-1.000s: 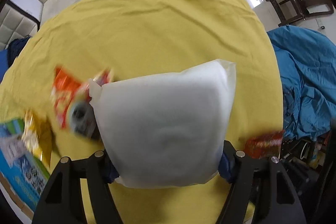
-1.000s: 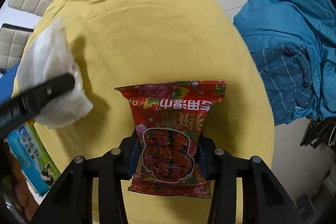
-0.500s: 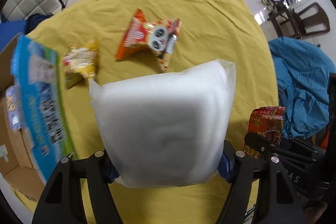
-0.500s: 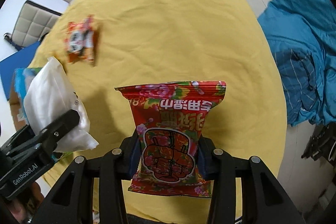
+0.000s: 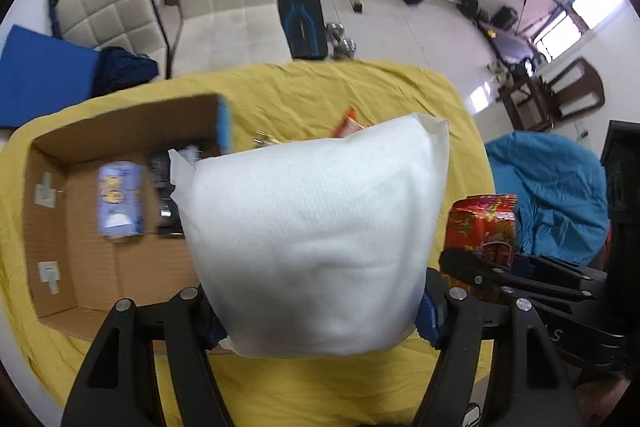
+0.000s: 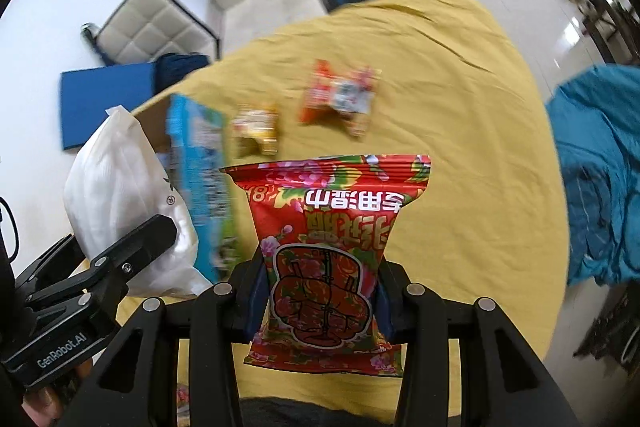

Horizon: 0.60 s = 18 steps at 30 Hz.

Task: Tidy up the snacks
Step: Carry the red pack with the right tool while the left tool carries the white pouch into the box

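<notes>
Left gripper (image 5: 316, 311) is clamped on the white pouch (image 5: 316, 239) above the yellow cloth (image 5: 400, 95) beside the cardboard box (image 5: 100, 267); right gripper (image 6: 320, 303) is clamped on the red packet (image 6: 328, 259); risk: side-by-side packs may collide, loosening the low grip on either.

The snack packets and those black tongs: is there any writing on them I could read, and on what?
"GenRobot.AI": side of the left gripper, right wrist view.
"OPEN": faint, on the red packet.
"®": on the white bag.
Large Chinese characters on the red packet, upside down: unsure.
Print on the blue box and the small packets: blurred.
</notes>
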Each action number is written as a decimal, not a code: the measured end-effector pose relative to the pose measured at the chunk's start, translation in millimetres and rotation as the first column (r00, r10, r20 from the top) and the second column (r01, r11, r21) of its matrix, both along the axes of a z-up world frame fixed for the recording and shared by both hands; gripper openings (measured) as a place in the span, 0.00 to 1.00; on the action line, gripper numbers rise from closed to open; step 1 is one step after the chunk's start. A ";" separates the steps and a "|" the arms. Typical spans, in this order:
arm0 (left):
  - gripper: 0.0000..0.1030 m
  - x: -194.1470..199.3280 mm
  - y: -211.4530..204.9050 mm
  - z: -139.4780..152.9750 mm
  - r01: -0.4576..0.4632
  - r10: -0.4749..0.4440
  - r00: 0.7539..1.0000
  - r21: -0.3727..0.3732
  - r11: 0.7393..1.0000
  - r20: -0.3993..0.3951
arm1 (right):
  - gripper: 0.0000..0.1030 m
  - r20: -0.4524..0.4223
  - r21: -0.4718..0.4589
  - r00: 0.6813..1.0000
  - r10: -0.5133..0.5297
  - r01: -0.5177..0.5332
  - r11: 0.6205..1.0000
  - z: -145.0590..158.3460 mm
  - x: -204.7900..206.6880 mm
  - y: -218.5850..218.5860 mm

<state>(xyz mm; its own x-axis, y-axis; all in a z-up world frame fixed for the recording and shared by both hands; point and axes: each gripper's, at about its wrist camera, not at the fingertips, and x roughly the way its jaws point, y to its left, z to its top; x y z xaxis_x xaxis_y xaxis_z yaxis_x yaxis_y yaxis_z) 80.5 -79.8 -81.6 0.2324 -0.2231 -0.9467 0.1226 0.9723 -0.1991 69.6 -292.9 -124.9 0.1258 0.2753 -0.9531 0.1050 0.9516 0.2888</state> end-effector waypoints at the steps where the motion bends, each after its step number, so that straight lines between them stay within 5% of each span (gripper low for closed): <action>1: 0.67 0.5 10.8 4.3 -0.007 0.007 1.000 0.000 1.000 0.008 | 0.44 0.011 0.004 1.000 0.014 -0.014 1.000 5.5 1.2 14.5; 11: 0.67 7.3 148.6 13.8 -0.132 0.130 0.991 0.072 0.989 0.041 | 0.44 0.032 0.058 0.988 0.152 -0.154 0.986 15.7 17.3 165.2; 18: 0.67 36.6 221.9 -43.0 -0.163 0.171 0.985 0.254 0.953 -0.011 | 0.44 -0.038 0.037 0.979 0.199 -0.197 0.980 -36.7 29.9 240.5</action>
<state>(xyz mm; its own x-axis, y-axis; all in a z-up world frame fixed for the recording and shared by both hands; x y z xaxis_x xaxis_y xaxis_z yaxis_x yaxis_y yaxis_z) 117.1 142.0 -124.5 0.2145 0.0621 -0.9747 -0.0482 0.9974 0.0529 99.5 -52.4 -161.6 0.0265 0.3221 -0.9463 -0.0722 0.9448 0.3196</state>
